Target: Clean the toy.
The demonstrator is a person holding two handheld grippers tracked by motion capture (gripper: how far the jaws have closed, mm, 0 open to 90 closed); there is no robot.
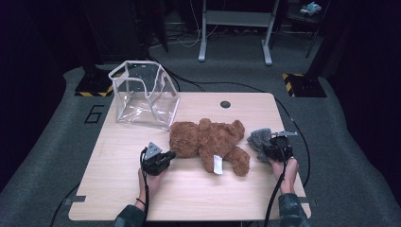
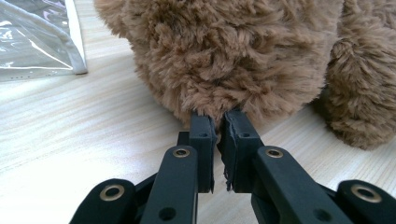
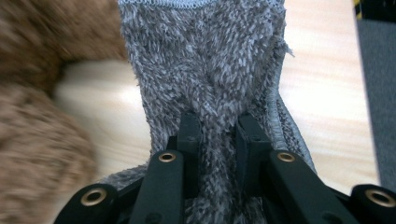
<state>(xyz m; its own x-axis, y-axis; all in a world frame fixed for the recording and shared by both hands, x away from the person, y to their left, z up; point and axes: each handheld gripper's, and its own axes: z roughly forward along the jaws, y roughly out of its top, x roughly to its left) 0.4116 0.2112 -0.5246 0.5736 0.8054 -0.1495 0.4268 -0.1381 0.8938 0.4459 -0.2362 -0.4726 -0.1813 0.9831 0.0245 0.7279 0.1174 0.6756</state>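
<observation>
A brown teddy bear (image 1: 208, 142) lies across the middle of the wooden table (image 1: 189, 194), with a white tag (image 1: 217, 164) on it. My left gripper (image 1: 170, 154) is at the bear's left end. In the left gripper view its jaws (image 2: 218, 119) are shut on a tuft of the bear's fur (image 2: 233, 51). A grey fuzzy cloth (image 1: 257, 138) sits at the bear's right side. My right gripper (image 1: 270, 145) is shut on that cloth, and in the right gripper view the grey pile (image 3: 205, 60) bunches between the jaws (image 3: 217, 123). Blurred brown fur (image 3: 32, 140) shows at the left.
A clear plastic bag with white trim (image 1: 142, 94) stands open at the table's back left, close to the bear's head; its edge (image 2: 32, 37) appears in the left gripper view. A round hole (image 1: 225, 104) is near the far edge. Cables trail off the table.
</observation>
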